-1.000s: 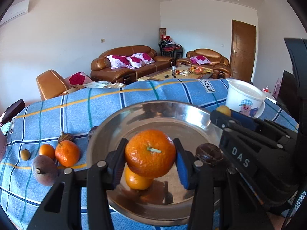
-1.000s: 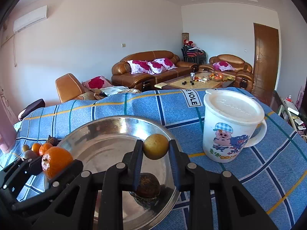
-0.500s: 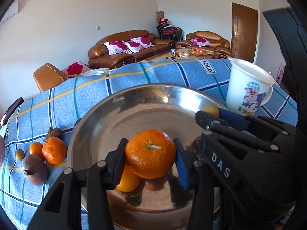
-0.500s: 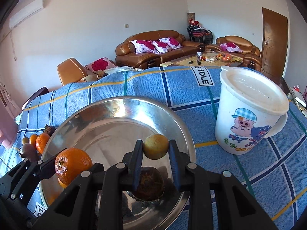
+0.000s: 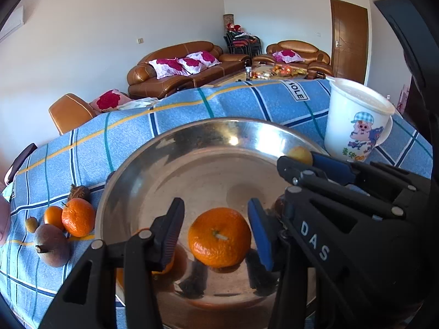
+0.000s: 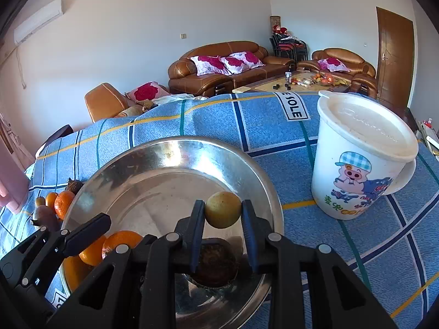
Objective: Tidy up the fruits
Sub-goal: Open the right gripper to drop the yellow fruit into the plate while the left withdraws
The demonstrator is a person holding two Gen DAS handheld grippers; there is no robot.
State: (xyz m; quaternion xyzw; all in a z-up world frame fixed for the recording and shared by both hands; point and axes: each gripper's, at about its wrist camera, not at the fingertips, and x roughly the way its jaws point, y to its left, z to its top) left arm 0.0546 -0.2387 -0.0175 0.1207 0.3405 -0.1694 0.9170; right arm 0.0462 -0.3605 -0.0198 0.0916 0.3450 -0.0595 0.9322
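The left gripper (image 5: 216, 230) stands open around the round orange mandarin (image 5: 219, 237), apparently resting in the shiny steel bowl (image 5: 192, 148); lift straight out. The right gripper (image 6: 222, 213) clamps a small yellow-green fruit (image 6: 222, 213); lower before releasing.

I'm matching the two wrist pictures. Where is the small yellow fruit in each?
Left wrist: the yellow fruit sits right of centre, at the right claw's tip over the steel plate.
Right wrist: the fruit is low centre, between the fingers.
Shared landmark: white mug.

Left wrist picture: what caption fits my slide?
Open left gripper around an orange resting in the steel bowl.
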